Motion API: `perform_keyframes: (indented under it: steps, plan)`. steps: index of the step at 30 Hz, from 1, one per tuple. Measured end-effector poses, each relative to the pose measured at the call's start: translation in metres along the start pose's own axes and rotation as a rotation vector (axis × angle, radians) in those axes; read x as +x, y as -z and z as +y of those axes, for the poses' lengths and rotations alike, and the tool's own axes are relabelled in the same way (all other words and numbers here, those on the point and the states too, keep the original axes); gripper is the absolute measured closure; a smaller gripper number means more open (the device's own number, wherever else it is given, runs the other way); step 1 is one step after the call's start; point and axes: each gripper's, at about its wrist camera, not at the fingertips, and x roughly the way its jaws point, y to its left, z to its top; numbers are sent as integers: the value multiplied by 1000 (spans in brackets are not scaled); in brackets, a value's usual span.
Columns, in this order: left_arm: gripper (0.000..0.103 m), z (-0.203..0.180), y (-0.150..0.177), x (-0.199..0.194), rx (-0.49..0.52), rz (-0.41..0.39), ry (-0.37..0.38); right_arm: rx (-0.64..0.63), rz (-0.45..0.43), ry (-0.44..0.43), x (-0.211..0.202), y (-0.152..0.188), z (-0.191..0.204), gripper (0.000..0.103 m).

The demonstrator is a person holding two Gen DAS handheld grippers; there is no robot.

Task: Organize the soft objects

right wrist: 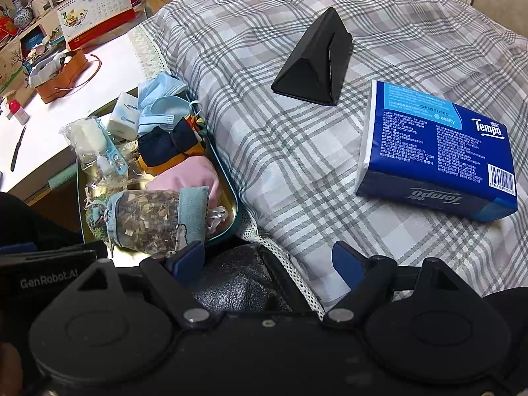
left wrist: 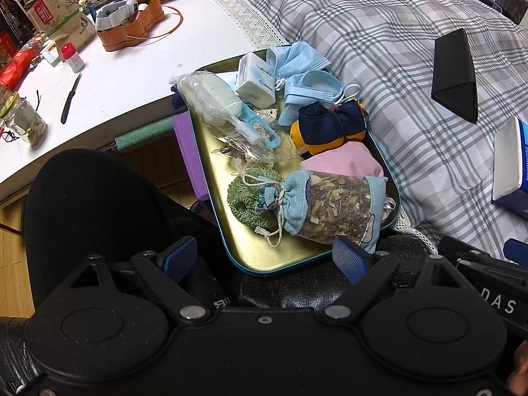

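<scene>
On your left, the white table (left wrist: 138,66) carries a knife (left wrist: 70,99) and an orange box (left wrist: 132,29). Your left gripper (left wrist: 264,257) hangs with jaws apart and empty, above the near edge of the gold tray (left wrist: 237,241), which is heaped with a herb sachet (left wrist: 333,208), green scrubber (left wrist: 250,198), pink cloth (left wrist: 343,161) and blue masks (left wrist: 307,76). Your right gripper (right wrist: 267,260) is likewise spread and empty, over the plaid cloth (right wrist: 297,151). Further right lie a black prism case (right wrist: 313,66) and a tissue pack (right wrist: 439,151).

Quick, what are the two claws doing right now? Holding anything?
Left gripper: open, holding nothing, above the near edge of the tray.
Right gripper: open, holding nothing, near the checked cloth.
</scene>
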Motion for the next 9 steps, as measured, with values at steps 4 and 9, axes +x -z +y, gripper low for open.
perform_keyframes:
  steps: [4,9]
  plan:
    - [17,1,1,0,-3,-1,-3,1,0,0,0,0,0,19]
    - [17,0,2,-2,-11,-3,-11,0,0,-1,0,0,0,19]
